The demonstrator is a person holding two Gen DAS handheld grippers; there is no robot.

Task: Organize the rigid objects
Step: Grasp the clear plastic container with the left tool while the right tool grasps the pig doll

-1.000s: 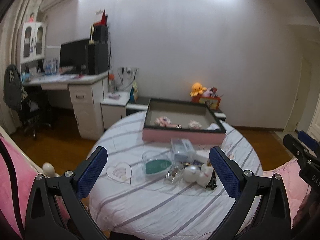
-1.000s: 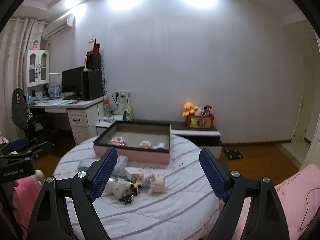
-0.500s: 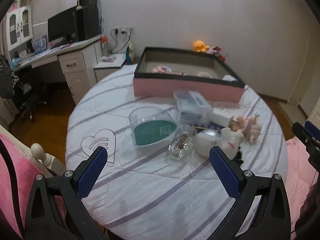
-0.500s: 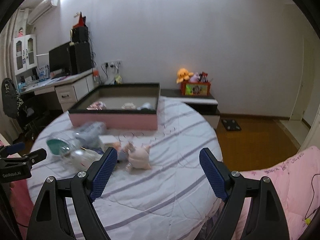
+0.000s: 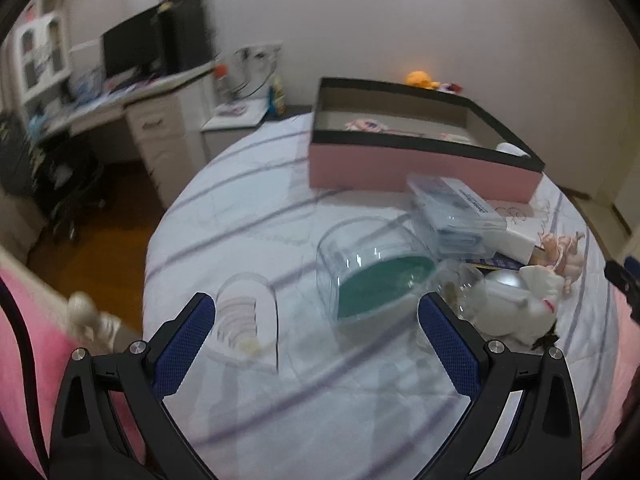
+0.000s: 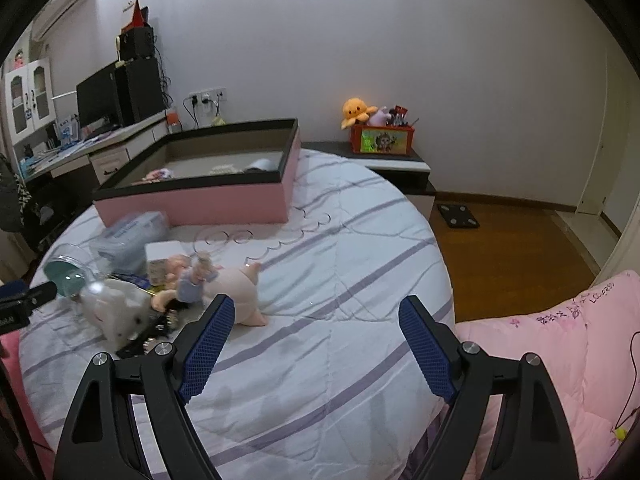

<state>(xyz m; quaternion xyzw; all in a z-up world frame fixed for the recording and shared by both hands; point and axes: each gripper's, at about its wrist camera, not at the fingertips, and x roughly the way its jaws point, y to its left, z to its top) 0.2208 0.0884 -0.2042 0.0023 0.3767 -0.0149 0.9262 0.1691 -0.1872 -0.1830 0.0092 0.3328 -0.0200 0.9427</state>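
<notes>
The left hand-held gripper hangs over the near part of a round bed with a striped white cover, its blue pads wide apart and nothing between them. The right hand-held gripper hangs over the same bed further right, its jaws likewise wide apart and empty. The landmark is the pink box with a black rim, which sits open at the far side of the bed; a few small things lie inside it, too small to tell. Just in front of the box lies a clear case, and nearer than that a clear tub on its side with a green bottom. To the left of the tub, well away from the box, a clear arch-shaped piece lies flat on the cover. Right of the tub sits a glass jar, touching a white toy, with a pink figure just behind it and a white carton between that and the box. From the right wrist view, a pink pig lies in front of the box, beside the left pad of the right gripper, apart from it. The tip of the left gripper shows at the left edge of that view.
</notes>
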